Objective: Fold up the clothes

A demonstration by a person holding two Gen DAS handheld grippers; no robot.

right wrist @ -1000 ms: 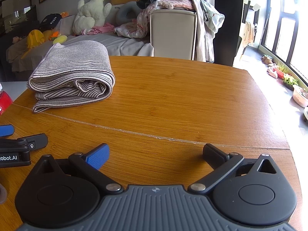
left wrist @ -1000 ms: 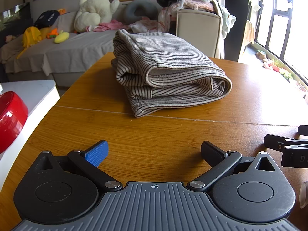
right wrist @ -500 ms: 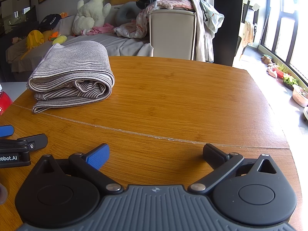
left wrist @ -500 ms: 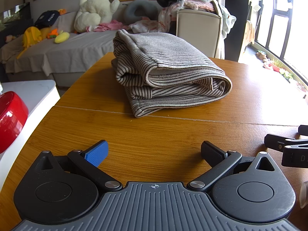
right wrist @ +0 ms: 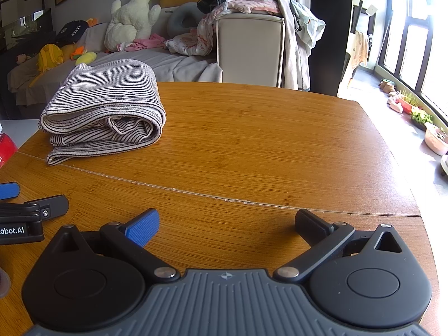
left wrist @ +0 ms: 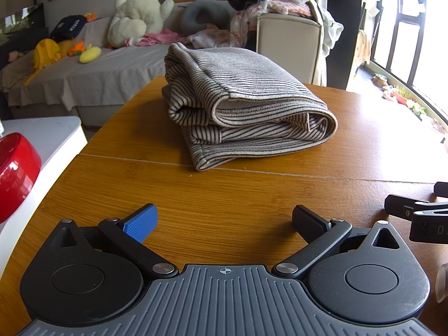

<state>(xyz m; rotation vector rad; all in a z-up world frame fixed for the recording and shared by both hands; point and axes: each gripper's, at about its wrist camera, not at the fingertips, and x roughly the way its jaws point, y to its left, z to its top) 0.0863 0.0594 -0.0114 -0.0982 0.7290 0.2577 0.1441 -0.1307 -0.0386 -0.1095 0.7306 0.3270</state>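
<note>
Left wrist: folded striped garment [left wrist: 246,106] on table [left wrist: 252,196].

Both fisheye cameras sit low over the near edge of the wooden bench [left wrist: 252,196], each looking forward between its own spread tongs toward the sofa at 12 o'clock. The left view has the folded striped garment [left wrist: 246,112] close at 12 o'clock; the right view [right wrist: 103,112] has it farther off at 10 o'clock. Both share bench, garment and sofa, and each catches the other tongs at its frame edge.
</note>
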